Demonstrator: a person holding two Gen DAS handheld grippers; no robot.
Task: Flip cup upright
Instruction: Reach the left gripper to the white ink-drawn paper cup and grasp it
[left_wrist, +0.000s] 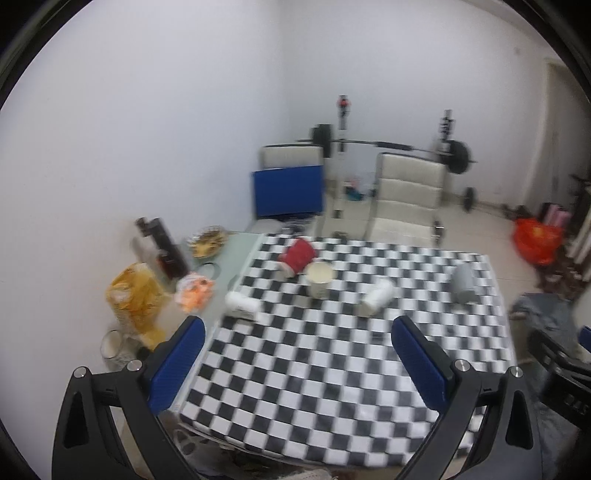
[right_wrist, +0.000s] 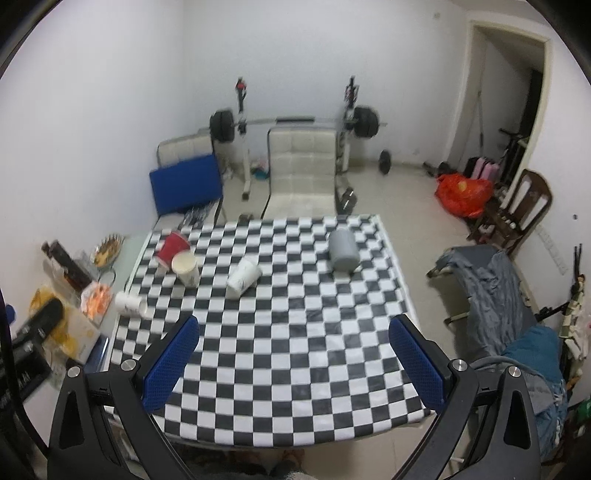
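Several cups sit on the checkered tablecloth (right_wrist: 280, 332). A red cup (right_wrist: 171, 246) lies on its side at the far left; it also shows in the left wrist view (left_wrist: 297, 255). A cream cup (right_wrist: 186, 268) stands upright beside it, also in the left wrist view (left_wrist: 320, 281). A white cup (right_wrist: 243, 277) lies on its side mid-table. Another white cup (right_wrist: 129, 303) lies at the left edge. A grey cup (right_wrist: 342, 251) lies at the far right. My left gripper (left_wrist: 297, 328) and right gripper (right_wrist: 295, 326) are open, empty, above the near table edge.
Snack bags (left_wrist: 135, 295), a dark bottle (left_wrist: 162, 247), a dish (left_wrist: 208, 242) and a glass (left_wrist: 112, 349) crowd the table's left strip. Two pale chairs (right_wrist: 301, 173) and a barbell rack (right_wrist: 291, 122) stand behind. A cloth-covered chair (right_wrist: 491, 280) is right of the table.
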